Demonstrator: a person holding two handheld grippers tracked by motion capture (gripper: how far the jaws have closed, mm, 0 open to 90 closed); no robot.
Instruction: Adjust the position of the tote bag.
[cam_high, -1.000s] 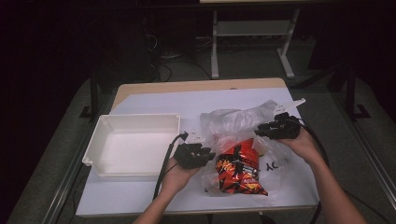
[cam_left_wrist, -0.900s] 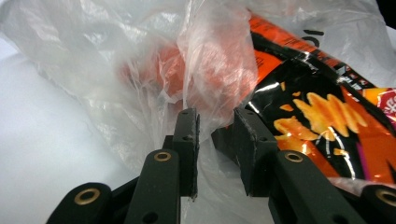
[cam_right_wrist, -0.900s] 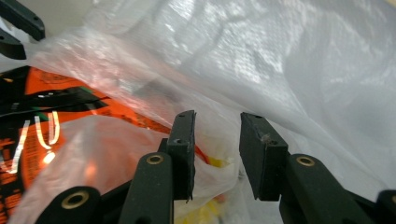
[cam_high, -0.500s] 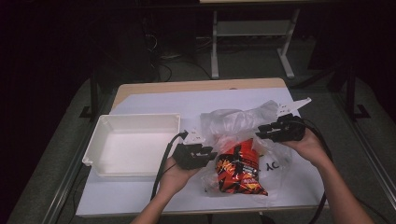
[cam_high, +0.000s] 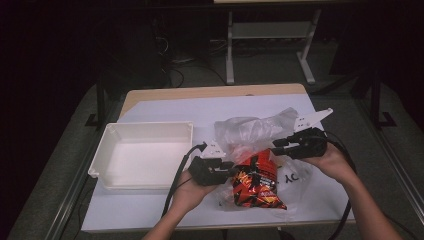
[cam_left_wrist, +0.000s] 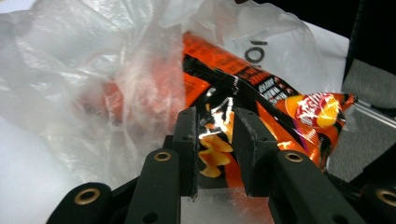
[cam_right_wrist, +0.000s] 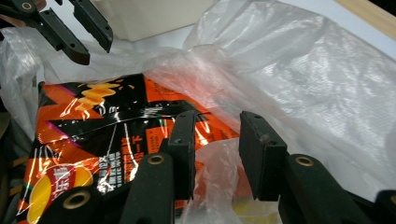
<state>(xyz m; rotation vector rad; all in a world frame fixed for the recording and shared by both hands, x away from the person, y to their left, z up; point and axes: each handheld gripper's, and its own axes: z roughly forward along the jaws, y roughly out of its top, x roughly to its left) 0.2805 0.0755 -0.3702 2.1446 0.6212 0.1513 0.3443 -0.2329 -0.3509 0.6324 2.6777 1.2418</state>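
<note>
High view: both tongs, left (cam_high: 231, 169) and right (cam_high: 278, 146), are seen lifted slightly since a second ago, jaws parted, nothing gripped; the snack packet (cam_high: 256, 181) lies half inside the plastic bag (cam_high: 250, 131) on the bench (cam_high: 165, 107), extraction pending.

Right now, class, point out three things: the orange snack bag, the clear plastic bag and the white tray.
orange snack bag (cam_high: 257, 182): high view, middle of its printed front.
clear plastic bag (cam_high: 252, 131): high view, crumpled upper part.
white tray (cam_high: 145, 160): high view, bare floor inside.
</note>
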